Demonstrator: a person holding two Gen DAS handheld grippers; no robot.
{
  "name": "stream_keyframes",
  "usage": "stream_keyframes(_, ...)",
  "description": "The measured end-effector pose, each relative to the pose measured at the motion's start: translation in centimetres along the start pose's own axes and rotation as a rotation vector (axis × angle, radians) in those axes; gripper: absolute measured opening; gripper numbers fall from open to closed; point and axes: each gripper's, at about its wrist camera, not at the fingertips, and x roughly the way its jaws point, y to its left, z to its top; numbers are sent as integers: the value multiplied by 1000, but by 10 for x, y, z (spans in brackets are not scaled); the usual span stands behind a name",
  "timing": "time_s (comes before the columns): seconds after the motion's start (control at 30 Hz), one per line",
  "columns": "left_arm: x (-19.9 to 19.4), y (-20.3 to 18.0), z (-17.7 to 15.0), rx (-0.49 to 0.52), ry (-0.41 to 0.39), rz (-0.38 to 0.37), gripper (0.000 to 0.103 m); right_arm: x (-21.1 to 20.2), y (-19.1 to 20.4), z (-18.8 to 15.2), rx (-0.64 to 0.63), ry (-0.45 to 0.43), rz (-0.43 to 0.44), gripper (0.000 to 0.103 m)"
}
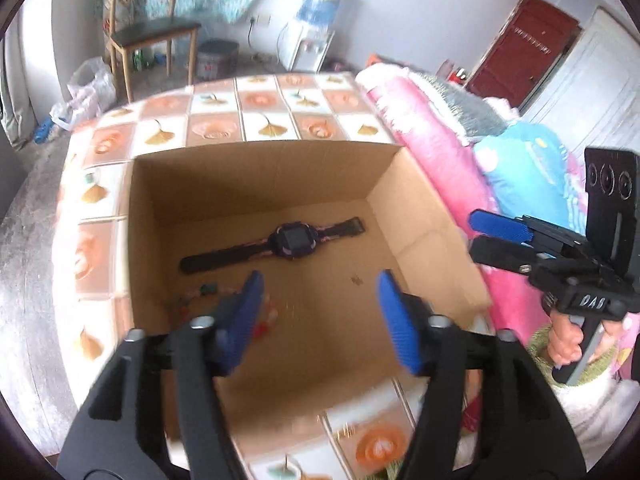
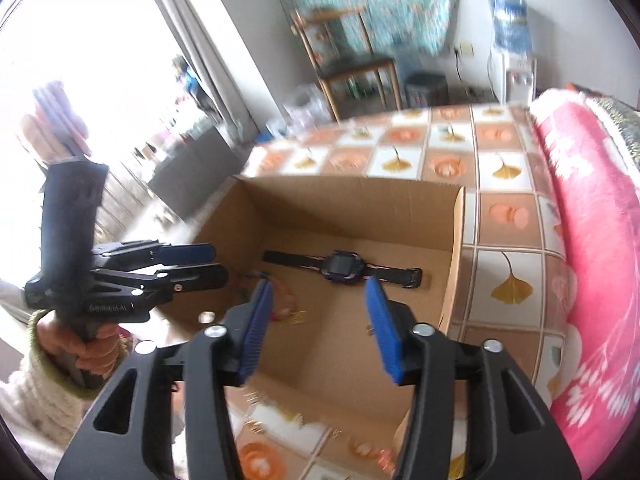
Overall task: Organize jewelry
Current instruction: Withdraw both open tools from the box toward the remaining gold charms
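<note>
An open cardboard box [image 1: 256, 184] stands on the tiled table; it also shows in the right wrist view [image 2: 352, 208]. A black and purple watch [image 1: 294, 238] lies flat on the box floor, seen too in the right wrist view [image 2: 344, 266]. A beaded bracelet [image 1: 200, 294] lies near the box's left wall, partly hidden by my left finger, and shows in the right wrist view [image 2: 280, 300]. My left gripper [image 1: 320, 292] hovers open and empty above the box. My right gripper [image 2: 318, 300] is open and empty above the box's near edge.
The table [image 1: 224, 120] has a tile-pattern cover. Pink and blue bedding [image 1: 440, 148] lies to the right of the box. A wooden chair [image 1: 152, 28], a bin and a water dispenser [image 1: 316, 16] stand at the back wall. Small jewelry pieces [image 2: 372, 450] lie on the table in front of the box.
</note>
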Motion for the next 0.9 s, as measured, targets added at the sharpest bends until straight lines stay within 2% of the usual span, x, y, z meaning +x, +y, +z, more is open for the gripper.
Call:
stream_keyframes(0.03, -13, 0, -8, -1, -16, -19, 75, -15, 4, -11, -2, -29, 29, 66)
stream_keyframes(0.1, -35, -1, -28, 0, -36, -68, 85, -35, 14, -37, -16, -59, 63, 73)
stream_keyframes(0.17, -53, -1, -56, 2, -33, -120, 88, -41, 21, -60, -27, -57, 68, 81)
stream_keyframes(0.23, -56, 1, -80, -14, -24, -130, 91, -34, 26, -90, -15, -2, 45, 83)
stream_keyframes(0.37, -29, 15, -125, -90, 24, -21, 91, 6, 23, -132, 72, 167, -10, 83)
stream_keyframes(0.4, -10, 21, -138, -126, 68, 55, 91, 19, 22, -142, 92, 212, -47, 83)
stream_keyframes(0.5, 24, 33, -159, -165, 136, 170, 91, 48, 30, -161, 41, 305, -192, 83)
stream_keyframes(0.63, 42, 36, -172, -139, 155, 240, 91, 70, 36, -173, -25, 362, -310, 83)
stream_keyframes(0.73, 46, 33, -175, -114, 132, 279, 91, 77, 37, -178, -54, 365, -372, 85)
stream_keyframes(0.9, 53, 27, -176, -76, 124, 325, 95, 80, 34, -178, -40, 363, -394, 96)
